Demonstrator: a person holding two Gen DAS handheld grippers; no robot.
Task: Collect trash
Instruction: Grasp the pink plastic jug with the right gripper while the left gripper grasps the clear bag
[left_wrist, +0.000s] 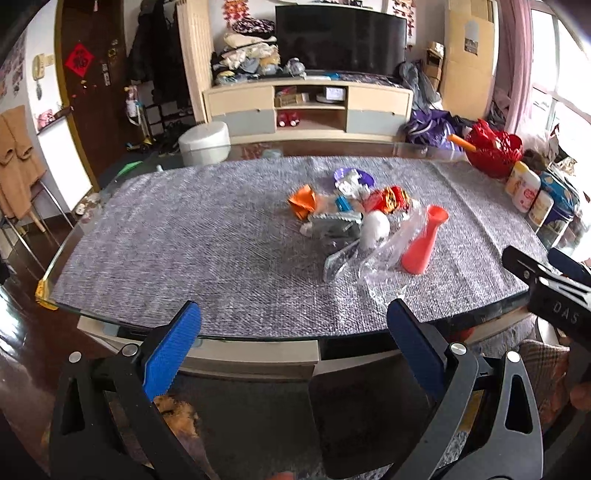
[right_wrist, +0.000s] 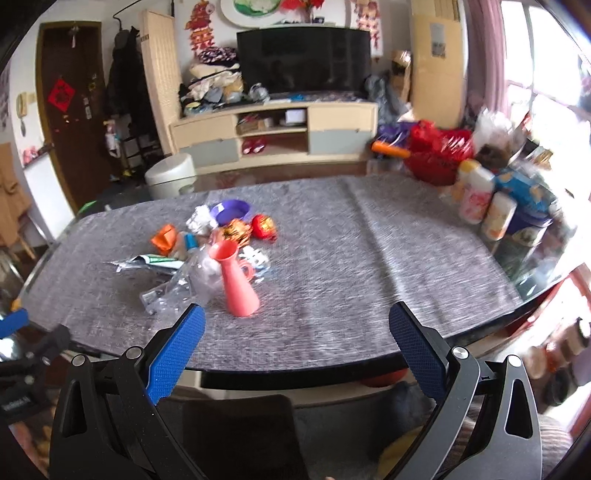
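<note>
- The left tool (left_wrist: 293, 321) is held wide open at the near edge of the counter (left_wrist: 184, 258), with nothing between its blue pads (left_wrist: 173, 354).
- The right tool (right_wrist: 297, 325) is likewise spread wide and is seen empty, just short of the near edge.
- A heap of trash (left_wrist: 351, 218) is gathered on the grey cloth, toward the middle of the counter.
- In the heap, an orange wrapper (left_wrist: 303, 201), a red wrapper (left_wrist: 388, 199), a white crumpled piece (left_wrist: 375, 227), a silver foil packet (left_wrist: 334, 225) and clear plastic film (left_wrist: 391, 254) are seen close together.
- A coral vase (left_wrist: 423, 240) is stood upright at the near right side of the heap, touching the clear film.
- A purple bowl (left_wrist: 354, 177) is placed just behind the heap.
- A red basket (left_wrist: 493, 149) and several printed canisters (left_wrist: 524, 186) are lined along the far right edge, well apart from the trash.
</note>
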